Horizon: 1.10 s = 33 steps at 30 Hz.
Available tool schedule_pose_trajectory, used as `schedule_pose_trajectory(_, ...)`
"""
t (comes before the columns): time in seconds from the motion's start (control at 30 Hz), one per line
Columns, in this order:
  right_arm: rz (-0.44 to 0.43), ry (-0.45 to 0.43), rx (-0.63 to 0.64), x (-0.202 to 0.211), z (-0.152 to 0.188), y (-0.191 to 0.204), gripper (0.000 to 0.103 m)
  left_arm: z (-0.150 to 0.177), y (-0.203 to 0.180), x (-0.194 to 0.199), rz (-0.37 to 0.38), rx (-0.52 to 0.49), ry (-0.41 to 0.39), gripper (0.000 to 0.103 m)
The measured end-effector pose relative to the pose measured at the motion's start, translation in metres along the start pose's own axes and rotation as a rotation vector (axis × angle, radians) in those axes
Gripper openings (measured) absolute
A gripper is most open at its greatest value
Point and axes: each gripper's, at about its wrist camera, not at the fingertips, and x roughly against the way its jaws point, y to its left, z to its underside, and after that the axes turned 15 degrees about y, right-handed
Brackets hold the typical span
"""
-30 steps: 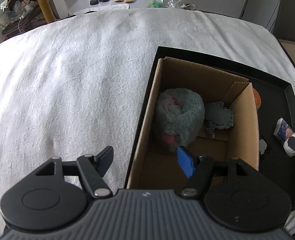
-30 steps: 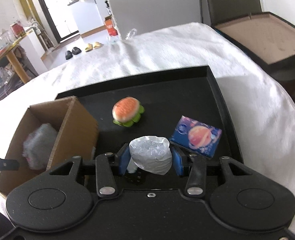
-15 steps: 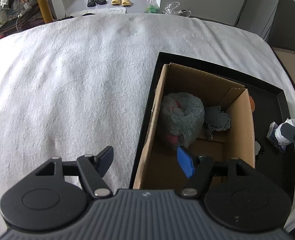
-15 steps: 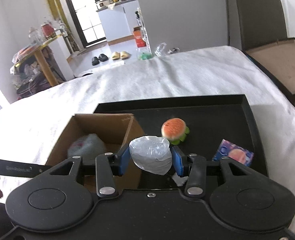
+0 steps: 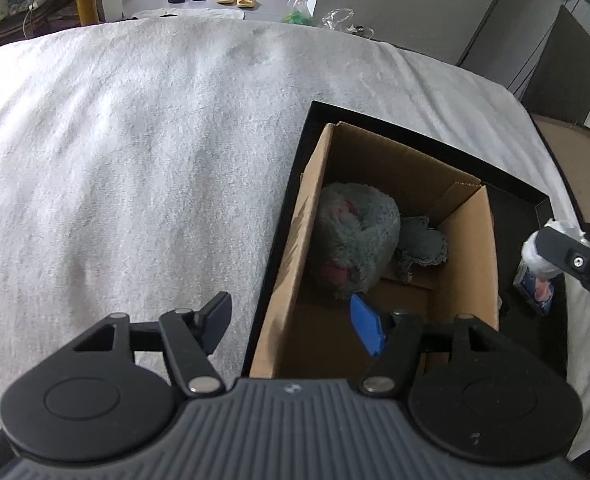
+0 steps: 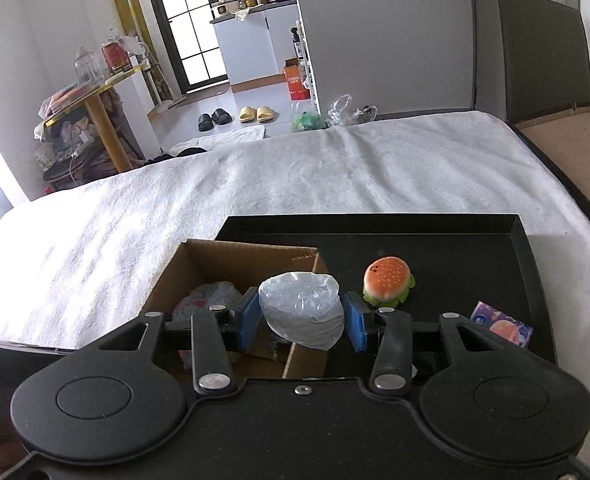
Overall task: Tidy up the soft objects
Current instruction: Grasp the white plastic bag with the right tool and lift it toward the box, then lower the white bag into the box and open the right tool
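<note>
In the left wrist view, the left gripper (image 5: 291, 326) hung over the near-left corner of the cardboard box (image 5: 469, 248), one finger outside above the white bed cover (image 5: 135, 160) and the blue-padded one inside. Its jaws were closing with nothing pinched between them; whether they were lined up on the box's side wall cannot be told. The box stood in a black tray (image 5: 535, 204) and already held a grey fluffy plush (image 5: 355, 232) and a smaller grey cloth piece (image 5: 423, 244). At the right edge the right gripper (image 5: 543, 256) came into sight with a pale bundle, above the tray beside the box.

In the right wrist view, the right gripper (image 6: 301, 314) had its jaws pinching a crumpled translucent plastic bag (image 6: 301, 310), held off the tray and lined up roughly over the box's right wall (image 6: 231, 258). The bag looked thin, wrinkled and light, bulging between the pads. A burger-shaped squishy toy (image 6: 387, 280) and a small blue tissue pack (image 6: 501, 328) lay on the tray to the right.

The step in hand seemed to be carrying the bag to the box. The next move likely called for shifting it left until it was clear of the wall, then spreading the jaws; so light a bag might cling to a pad.
</note>
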Motion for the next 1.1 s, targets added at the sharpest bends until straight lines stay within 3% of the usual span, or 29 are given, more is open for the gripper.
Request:
schedule_pose_trajectory(0.33, 0.002, 0.033, 0.029, -0.016, -0.002, 0.024, 0.044, -0.002, 0.011, -0.016, 0.039, 0.014, 0.028, 0.056)
schedule_pose_trajectory(0.43, 0.007, 0.043, 0.040, -0.023, -0.002, 0.031, 0.044, -0.002, 0.016, -0.021, 0.051, 0.024, 0.039, 0.048)
schedule_pose_trajectory(0.6, 0.010, 0.068, 0.067, -0.036, -0.001, 0.043, 0.044, -0.003, 0.026, -0.028, 0.093, 0.060, 0.059, 0.021)
schedule_pose_trajectory(0.67, 0.015, 0.079, 0.071, -0.040, 0.000, 0.046, 0.044, -0.003, 0.028, -0.028, 0.117, 0.062, 0.061, 0.017)
schedule_pose_trajectory(1.1, 0.075, 0.110, 0.073, -0.052, 0.003, 0.050, 0.047, -0.005, 0.028, -0.026, 0.123, 0.055, 0.074, 0.019)
